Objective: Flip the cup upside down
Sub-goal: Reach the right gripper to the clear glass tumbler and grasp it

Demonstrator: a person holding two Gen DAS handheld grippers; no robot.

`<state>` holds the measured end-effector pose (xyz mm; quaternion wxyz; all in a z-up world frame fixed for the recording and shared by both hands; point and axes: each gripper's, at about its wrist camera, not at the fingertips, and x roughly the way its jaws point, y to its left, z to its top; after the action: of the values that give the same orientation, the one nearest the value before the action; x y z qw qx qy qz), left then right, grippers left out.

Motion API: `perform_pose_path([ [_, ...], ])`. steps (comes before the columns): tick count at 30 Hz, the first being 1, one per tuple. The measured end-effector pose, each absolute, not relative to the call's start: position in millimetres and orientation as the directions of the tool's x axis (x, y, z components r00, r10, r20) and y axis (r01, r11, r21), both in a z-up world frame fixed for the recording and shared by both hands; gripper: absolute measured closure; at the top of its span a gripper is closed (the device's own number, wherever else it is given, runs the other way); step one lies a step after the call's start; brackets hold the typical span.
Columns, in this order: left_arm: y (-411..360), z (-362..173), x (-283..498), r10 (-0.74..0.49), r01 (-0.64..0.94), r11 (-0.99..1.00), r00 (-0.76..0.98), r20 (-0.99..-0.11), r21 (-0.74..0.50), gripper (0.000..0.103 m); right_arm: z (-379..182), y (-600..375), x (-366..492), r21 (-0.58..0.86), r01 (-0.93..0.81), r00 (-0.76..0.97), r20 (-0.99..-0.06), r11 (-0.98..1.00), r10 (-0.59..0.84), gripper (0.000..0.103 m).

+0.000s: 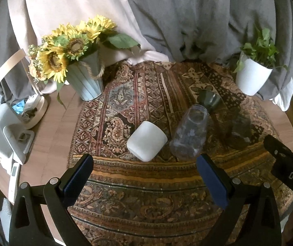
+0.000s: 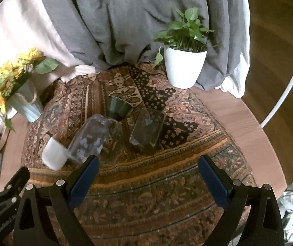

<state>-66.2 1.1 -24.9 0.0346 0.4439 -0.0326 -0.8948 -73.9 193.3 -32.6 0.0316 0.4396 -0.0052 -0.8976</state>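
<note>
A white cup [image 1: 146, 140] stands upside down on the patterned cloth [image 1: 146, 184], just beyond my open, empty left gripper [image 1: 144, 176]. Right of it stands a clear glass [image 1: 189, 132], also bottom up, then a dark smoky glass [image 1: 239, 128] and a dark green cup [image 1: 209, 99] behind. In the right wrist view the white cup [image 2: 54, 153] is at the lower left, the clear glass [image 2: 90, 138] beside it, the smoky glass [image 2: 147, 130] in the middle, the green cup [image 2: 119, 106] behind. My right gripper [image 2: 147, 174] is open and empty, short of the smoky glass.
A sunflower bucket [image 1: 86, 78] stands at the back left and a white plant pot [image 1: 252, 76] at the back right, before grey curtains. White devices [image 1: 5, 135] crowd the table's left edge. The round wooden table [image 2: 249, 127] drops off on the right.
</note>
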Motion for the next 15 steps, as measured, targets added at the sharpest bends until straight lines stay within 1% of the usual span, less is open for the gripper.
perform_pose_path([
  [3,3.0,-32.5,-79.5,-0.12,0.05,-0.992,-0.6,-0.791,0.113,0.0,-45.9,188.3,-91.2,0.035,0.051,-0.603,-0.795,-0.998,-0.058,0.006],
  [7,5.5,-43.0,-97.1,-0.119,0.066,-0.993,-0.588,-0.8,0.1,0.0,-65.7,184.7,-117.7,0.045,0.036,-0.583,-0.81,-0.998,-0.057,0.006],
  [15,19.8,-67.8,-127.3,-0.142,0.067,-0.99,-0.566,-0.812,0.127,0.0,-107.1,186.2,-167.7,0.078,-0.008,-0.531,-0.845,-0.997,-0.062,0.006],
])
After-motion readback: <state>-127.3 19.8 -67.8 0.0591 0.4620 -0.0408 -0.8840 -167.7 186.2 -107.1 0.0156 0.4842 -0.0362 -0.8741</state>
